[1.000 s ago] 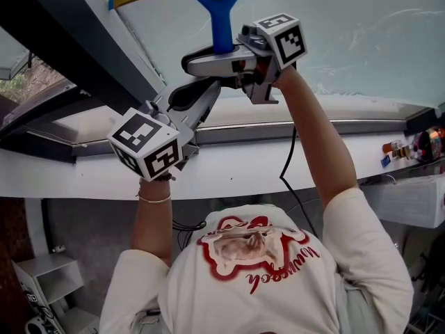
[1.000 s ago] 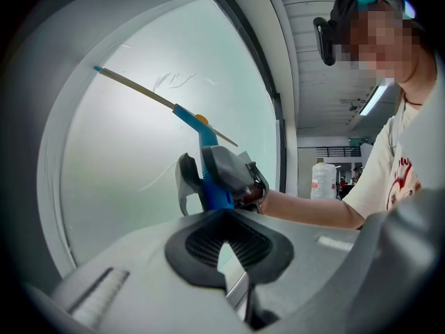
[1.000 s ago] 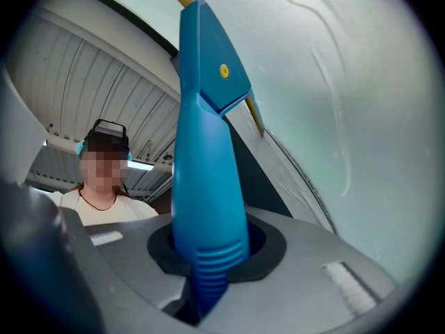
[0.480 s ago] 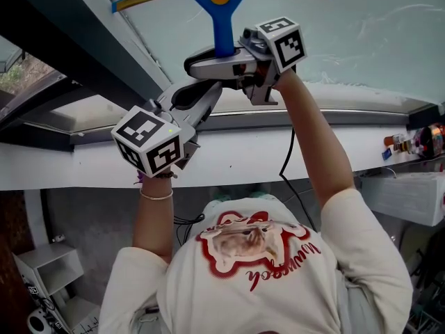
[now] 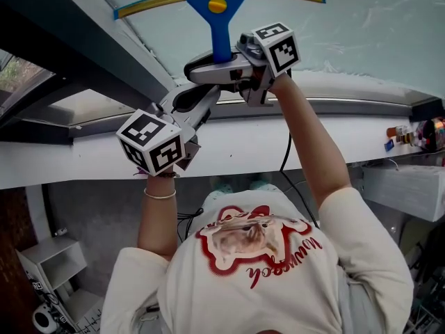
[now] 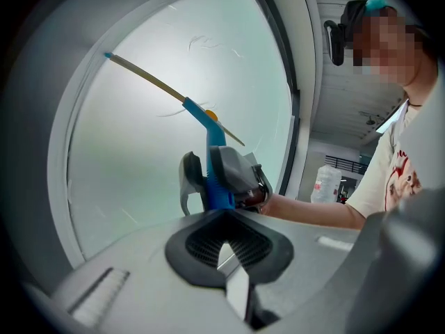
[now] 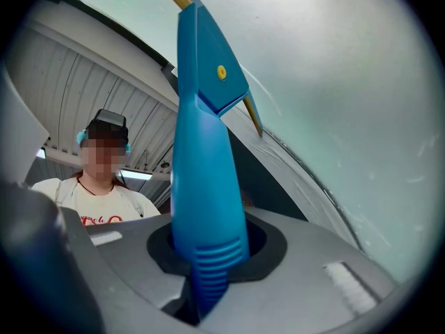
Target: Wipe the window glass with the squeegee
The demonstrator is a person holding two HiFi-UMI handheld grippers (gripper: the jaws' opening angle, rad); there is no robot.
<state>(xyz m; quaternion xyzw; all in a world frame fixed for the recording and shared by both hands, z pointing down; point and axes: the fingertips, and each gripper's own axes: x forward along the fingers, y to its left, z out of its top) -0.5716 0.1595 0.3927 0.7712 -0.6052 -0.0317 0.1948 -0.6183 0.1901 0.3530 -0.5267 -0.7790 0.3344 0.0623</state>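
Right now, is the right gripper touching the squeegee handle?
Touching. In its own view, the right gripper has both jaws pressed on the blue squeegee handle running up between them.

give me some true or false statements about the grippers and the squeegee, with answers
1. The right gripper has its jaws clamped on the handle of the blue plastic squeegee. True.
2. The squeegee's yellow-edged blade rests on the sill. False: it lies up against the window glass.
3. The left gripper grips the handle too. False: nothing is between its jaws; the handle stands beyond them.
4. The white T-shirt carries a red print. True.
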